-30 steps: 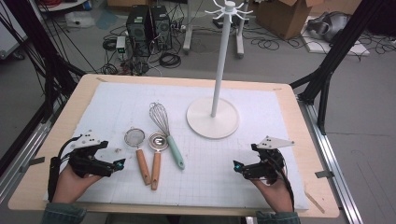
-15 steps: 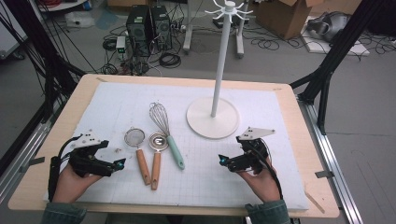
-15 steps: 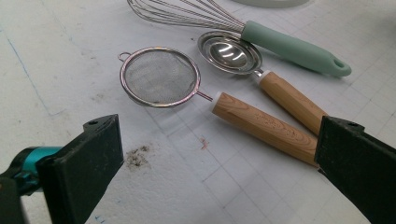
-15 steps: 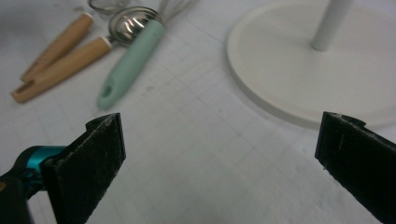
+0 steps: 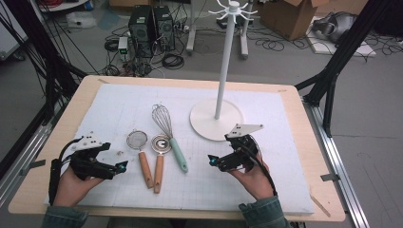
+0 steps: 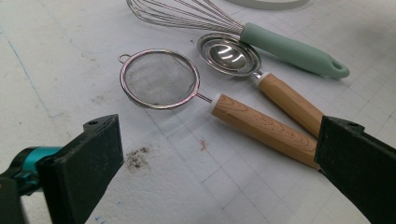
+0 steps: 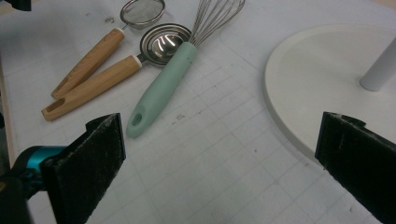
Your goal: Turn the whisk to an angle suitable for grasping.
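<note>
Three utensils lie side by side mid-table: a small mesh strainer (image 5: 138, 139) with a wooden handle, a steel measuring spoon (image 5: 161, 143) with a wooden handle, and a wire whisk (image 5: 163, 119) with a mint-green handle (image 7: 161, 88). My left gripper (image 5: 121, 166) rests open at the front left, just left of the strainer's handle (image 6: 261, 129). My right gripper (image 5: 212, 160) stands open to the right of the whisk handle, its jaws pointing left toward it, with the white stand's round base (image 5: 216, 118) just behind it. Nothing is between either pair of jaws.
A tall white hook stand (image 5: 226, 57) rises from its base at the back middle. The white gridded mat (image 5: 285, 156) covers the wooden table (image 5: 321, 142). Computer towers, cables and boxes lie on the floor beyond the far edge.
My right gripper has moved left and forward across the mat, from the front right to beside the whisk handle. The left gripper has stayed put.
</note>
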The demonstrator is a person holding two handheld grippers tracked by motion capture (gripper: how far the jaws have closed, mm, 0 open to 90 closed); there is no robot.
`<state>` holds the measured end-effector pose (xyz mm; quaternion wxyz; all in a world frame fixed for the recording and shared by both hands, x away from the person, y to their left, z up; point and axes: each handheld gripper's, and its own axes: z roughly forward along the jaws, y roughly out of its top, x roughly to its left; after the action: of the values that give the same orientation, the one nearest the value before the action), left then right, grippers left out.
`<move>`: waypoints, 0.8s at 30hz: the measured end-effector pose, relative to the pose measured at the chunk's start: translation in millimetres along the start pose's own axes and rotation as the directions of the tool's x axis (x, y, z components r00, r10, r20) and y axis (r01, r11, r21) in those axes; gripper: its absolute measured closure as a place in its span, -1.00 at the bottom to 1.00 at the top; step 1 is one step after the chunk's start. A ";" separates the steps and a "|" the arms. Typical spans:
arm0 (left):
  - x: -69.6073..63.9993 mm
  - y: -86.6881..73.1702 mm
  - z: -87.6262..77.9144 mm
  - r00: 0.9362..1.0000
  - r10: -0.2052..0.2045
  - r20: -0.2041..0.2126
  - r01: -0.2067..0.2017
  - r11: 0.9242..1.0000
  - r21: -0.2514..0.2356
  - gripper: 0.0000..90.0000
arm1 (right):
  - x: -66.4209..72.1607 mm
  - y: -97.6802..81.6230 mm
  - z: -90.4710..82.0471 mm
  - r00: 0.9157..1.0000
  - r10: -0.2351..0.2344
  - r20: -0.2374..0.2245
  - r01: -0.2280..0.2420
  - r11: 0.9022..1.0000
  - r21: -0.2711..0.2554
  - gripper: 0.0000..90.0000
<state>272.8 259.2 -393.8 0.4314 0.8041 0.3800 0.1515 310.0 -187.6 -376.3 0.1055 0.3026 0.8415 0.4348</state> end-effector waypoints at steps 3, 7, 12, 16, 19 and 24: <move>0.1 0.3 0.0 1.000 0.001 0.002 -0.001 1.000 0.001 -0.96 | 1.5 5.0 5.6 1.000 -0.005 -0.010 0.005 1.000 0.007 -0.99; 0.4 0.5 0.3 1.000 0.000 0.004 0.000 1.000 0.000 -0.96 | 4.1 10.4 15.3 0.999 -0.011 -0.030 0.011 1.000 0.007 -0.99; 0.0 0.3 1.4 1.000 0.001 0.005 -0.001 1.000 0.003 -0.96 | 17.3 19.1 38.9 0.998 -0.063 -0.029 0.065 0.996 0.068 -0.73; 0.0 0.5 0.8 1.000 0.002 0.007 -0.002 1.000 0.002 -0.96 | 22.5 24.8 52.5 0.998 -0.049 -0.042 0.052 0.996 0.078 -0.66; 0.1 0.4 0.6 1.000 -0.001 0.010 0.001 1.000 0.000 -0.96 | 25.3 26.9 58.9 0.998 -0.049 -0.041 0.053 0.995 0.081 -0.65; 0.1 0.3 1.6 1.000 -0.005 0.009 0.005 1.000 -0.003 -0.96 | 30.0 30.8 78.5 0.998 -0.012 -0.066 0.020 0.993 0.119 -0.62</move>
<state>273.9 258.3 -394.5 0.4349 0.8029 0.3801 0.1475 333.6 -103.7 -396.2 0.0632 0.2870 0.8715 0.3926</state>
